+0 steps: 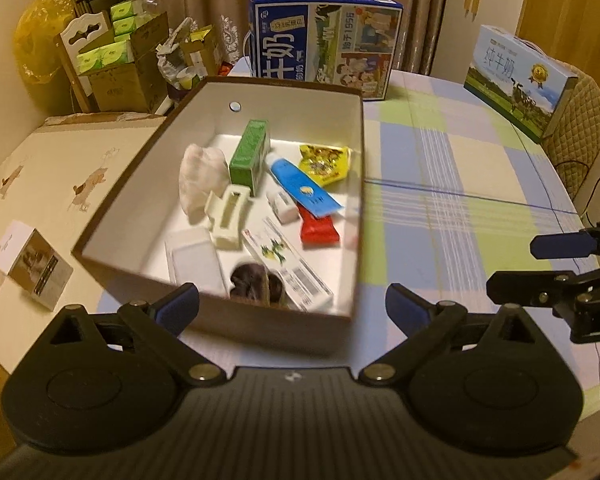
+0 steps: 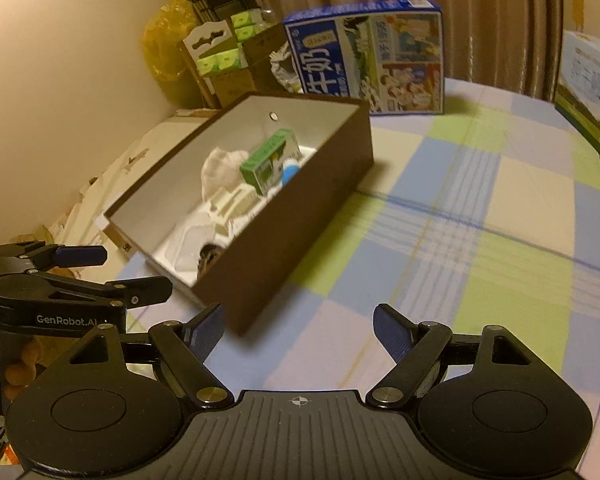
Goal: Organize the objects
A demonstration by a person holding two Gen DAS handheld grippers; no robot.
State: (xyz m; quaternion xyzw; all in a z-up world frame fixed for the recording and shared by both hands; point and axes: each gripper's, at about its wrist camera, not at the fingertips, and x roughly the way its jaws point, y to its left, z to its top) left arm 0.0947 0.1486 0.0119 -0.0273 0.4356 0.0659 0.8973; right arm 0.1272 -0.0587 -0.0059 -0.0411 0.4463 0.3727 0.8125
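Observation:
A brown box with a white inside [image 1: 300,108] stands on the checked tablecloth [image 1: 460,168]. It holds several small items, among them a green carton [image 1: 250,156], a blue tube [image 1: 300,186], a yellow packet [image 1: 326,160], a red packet [image 1: 318,228], a white hair claw [image 1: 228,216] and a dark scrunchie [image 1: 256,282]. My left gripper [image 1: 292,308] is open just before the box's near wall, pads off it. My right gripper [image 2: 300,332] is open and empty over the cloth, by the box's [image 2: 300,208] near right corner. Each gripper shows in the other's view: right [image 1: 540,268], left [image 2: 116,274].
A blue milk case [image 1: 324,44] stands behind the box, a second milk case [image 1: 516,80] at the far right by a quilted chair back [image 1: 580,132]. Cardboard boxes with green tissue packs [image 1: 116,60] and a yellow bag [image 1: 40,36] sit far left. A small grey box [image 1: 32,264] lies left.

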